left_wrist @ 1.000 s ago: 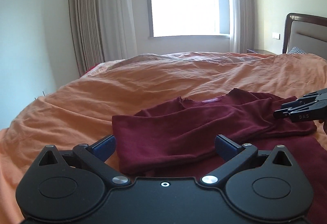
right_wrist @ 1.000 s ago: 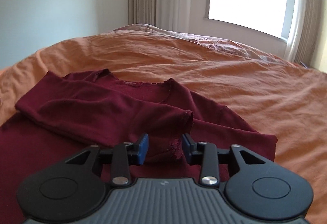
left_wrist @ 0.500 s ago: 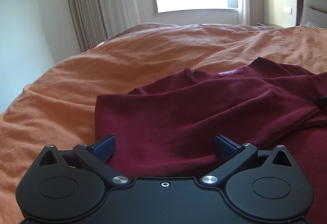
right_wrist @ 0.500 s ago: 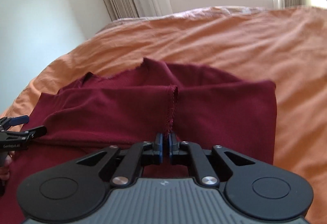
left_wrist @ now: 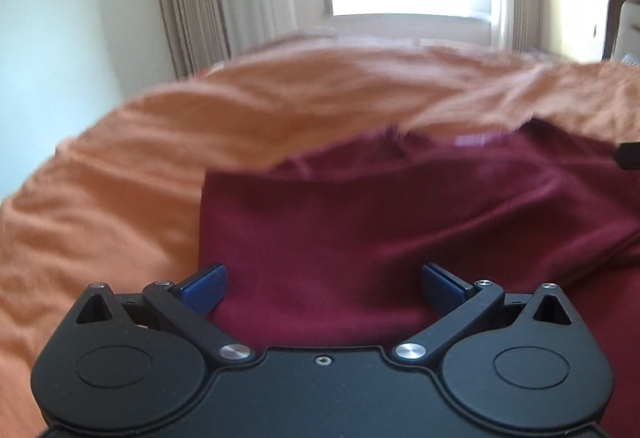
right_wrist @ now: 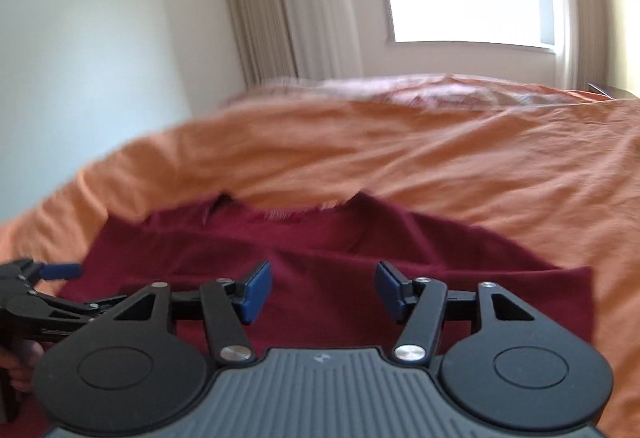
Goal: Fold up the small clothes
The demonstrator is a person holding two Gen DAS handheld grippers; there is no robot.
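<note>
Black two-finger left gripper with blue pads (left_wrist: pixel 323 284) held low and level, jaws spread wide, nothing between them. Matching black right gripper with blue pads and grey ribbed body (right_wrist: pixel 323 292) likewise parted and empty, the left gripper (right_wrist: pixel 60 272) showing off its left side, fingers gaping

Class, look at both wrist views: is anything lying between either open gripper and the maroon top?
Nothing visible. The left gripper and right gripper both hang open directly over the top on the orange bedcover.
</note>
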